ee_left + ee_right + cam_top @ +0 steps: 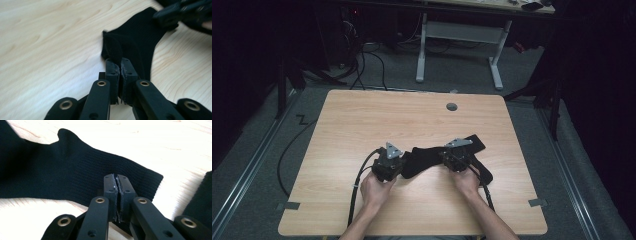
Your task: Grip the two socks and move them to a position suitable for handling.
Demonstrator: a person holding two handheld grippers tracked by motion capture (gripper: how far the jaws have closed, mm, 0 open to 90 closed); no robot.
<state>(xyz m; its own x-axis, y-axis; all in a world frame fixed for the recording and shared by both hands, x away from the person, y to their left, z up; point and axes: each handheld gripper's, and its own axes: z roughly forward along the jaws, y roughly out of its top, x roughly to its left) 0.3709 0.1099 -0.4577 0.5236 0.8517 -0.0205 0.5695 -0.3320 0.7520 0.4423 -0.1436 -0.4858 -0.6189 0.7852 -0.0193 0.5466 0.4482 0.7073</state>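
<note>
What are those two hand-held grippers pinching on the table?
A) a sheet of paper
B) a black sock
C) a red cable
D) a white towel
B: both the left hand-held gripper and the right hand-held gripper have their jaws closed on a black sock.

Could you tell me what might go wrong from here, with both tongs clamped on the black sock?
The left tongs pinch just a small fold of the sock, so it may slip out. If the right tongs, clamped near the cuff, pull away, the knit could overstretch. A second sock lies close by and might get dragged along.
</note>
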